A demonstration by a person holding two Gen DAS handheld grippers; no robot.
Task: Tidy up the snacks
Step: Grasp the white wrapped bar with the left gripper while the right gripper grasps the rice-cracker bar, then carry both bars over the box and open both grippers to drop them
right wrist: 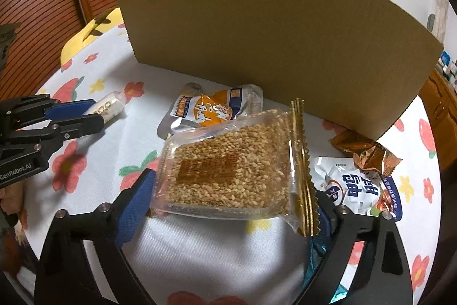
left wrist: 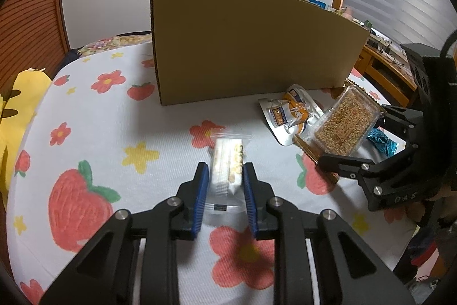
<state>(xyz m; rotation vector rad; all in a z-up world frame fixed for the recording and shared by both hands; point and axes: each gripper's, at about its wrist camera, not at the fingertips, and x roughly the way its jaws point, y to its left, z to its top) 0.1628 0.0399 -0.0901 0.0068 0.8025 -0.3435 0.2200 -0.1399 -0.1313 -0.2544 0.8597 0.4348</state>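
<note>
My left gripper (left wrist: pixel 225 170) is shut on a small clear-wrapped white snack bar (left wrist: pixel 228 162) that lies on the flowered sheet; the right wrist view shows that gripper (right wrist: pixel 95 115) at the left with the bar (right wrist: pixel 110 105) poking out past it. The right gripper (right wrist: pixel 234 185) has its jaws wide apart, closed on a clear pack of sesame candy (right wrist: pixel 228 162). The pack (left wrist: pixel 345 125) is tilted and raised off the sheet. A tall cardboard box (left wrist: pixel 242 42) stands behind both, its inside hidden.
An orange and silver pouch (right wrist: pixel 217 107) lies near the box. A white and blue pouch (right wrist: pixel 357 187) and a copper wrapper (right wrist: pixel 365 150) sit to the right. A teal wrapper (left wrist: pixel 382 142) lies under the right gripper. A yellow plush (left wrist: pixel 17 105) is at the bed's left edge.
</note>
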